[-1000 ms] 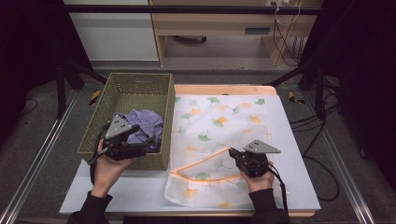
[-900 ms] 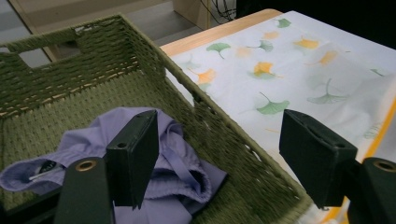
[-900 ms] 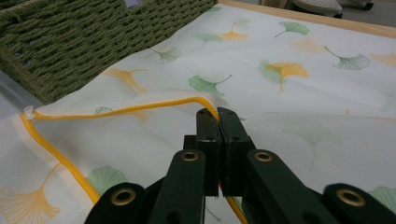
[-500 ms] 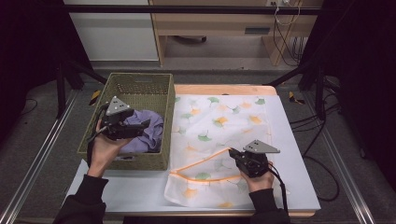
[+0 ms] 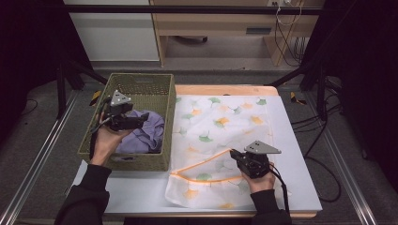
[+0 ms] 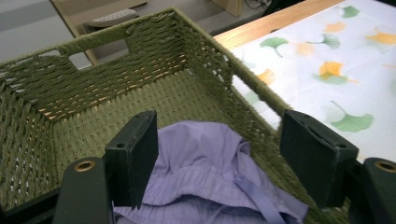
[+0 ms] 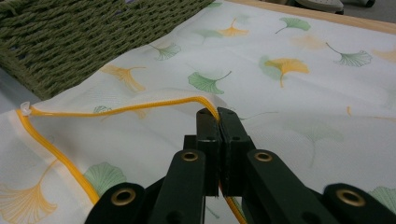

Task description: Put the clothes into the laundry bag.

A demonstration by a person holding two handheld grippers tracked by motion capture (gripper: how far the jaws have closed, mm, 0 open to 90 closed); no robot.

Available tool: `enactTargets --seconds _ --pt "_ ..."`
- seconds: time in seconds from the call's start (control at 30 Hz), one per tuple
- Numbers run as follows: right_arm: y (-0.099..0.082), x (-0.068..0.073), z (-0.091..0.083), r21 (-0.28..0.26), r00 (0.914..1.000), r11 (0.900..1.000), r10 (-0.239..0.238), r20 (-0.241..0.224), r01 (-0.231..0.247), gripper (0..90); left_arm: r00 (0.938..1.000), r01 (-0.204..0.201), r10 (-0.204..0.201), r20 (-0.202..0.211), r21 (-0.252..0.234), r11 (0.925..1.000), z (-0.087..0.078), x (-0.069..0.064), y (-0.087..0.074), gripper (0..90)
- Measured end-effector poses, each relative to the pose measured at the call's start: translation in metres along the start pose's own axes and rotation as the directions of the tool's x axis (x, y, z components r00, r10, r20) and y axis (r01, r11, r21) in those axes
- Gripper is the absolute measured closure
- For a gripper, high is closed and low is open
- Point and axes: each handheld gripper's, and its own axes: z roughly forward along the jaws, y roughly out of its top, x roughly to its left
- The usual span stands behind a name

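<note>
A white mesh bag [image 5: 220, 126] printed with ginkgo leaves lies flat on the table, its orange-trimmed mouth [image 5: 202, 165] facing the near left. My right gripper [image 5: 233, 154] is shut on the orange rim [image 7: 140, 107] of that mouth and lifts it slightly. A lilac garment [image 5: 143, 133] lies crumpled in the green woven basket [image 5: 141, 83] to the left of the bag. My left gripper [image 5: 145, 117] hovers open over the garment [image 6: 210, 158], with nothing between its jaws.
The white table top [image 5: 136, 192] has bare room at the near left, in front of the basket. A wooden strip [image 5: 225, 89] edges the far side. Metal rails [image 5: 37, 159] run along both sides, and cables [image 5: 324, 154] trail off to the right.
My left gripper has moved away from the near basket wall, farther in and over the lilac garment. The right gripper has stayed put, still shut on the bag's rim.
</note>
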Motion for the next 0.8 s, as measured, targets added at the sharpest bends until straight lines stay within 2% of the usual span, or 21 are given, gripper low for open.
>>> enactTargets --seconds 0.13,0.37,0.5,0.6,0.73,0.8 --pt "0.0 0.0 0.001 0.0 1.0 1.0 -0.005 -0.001 0.005 88.3 0.9999 0.013 -0.013 -0.009 0.028 0.9995 0.011 0.006 -0.002 25.9" --pt "-0.001 0.0 0.001 0.004 1.0 1.0 -0.003 0.0 0.003 88.3 0.9996 0.008 -0.006 -0.028 0.093 0.9957 0.028 0.01 -0.008 25.9" --pt "-0.001 0.0 0.001 0.004 1.0 1.0 -0.003 -0.001 0.003 88.3 0.9994 0.001 0.004 -0.034 0.141 0.99 0.038 0.011 -0.014 25.3" --pt "-0.001 -0.001 0.001 0.006 1.0 1.0 -0.003 0.0 0.003 88.3 0.9994 -0.006 0.012 -0.032 0.181 0.9835 0.045 0.01 -0.019 25.3" --pt "-0.001 0.0 0.002 0.008 1.0 1.0 -0.004 0.001 0.004 88.3 0.9995 0.005 0.002 -0.032 0.232 0.9726 0.054 0.01 -0.026 25.0" --pt "-0.001 0.0 0.002 0.009 1.0 1.0 -0.003 -0.001 0.003 88.3 0.9996 0.001 0.007 -0.029 0.263 0.9649 0.057 0.01 -0.029 25.1"
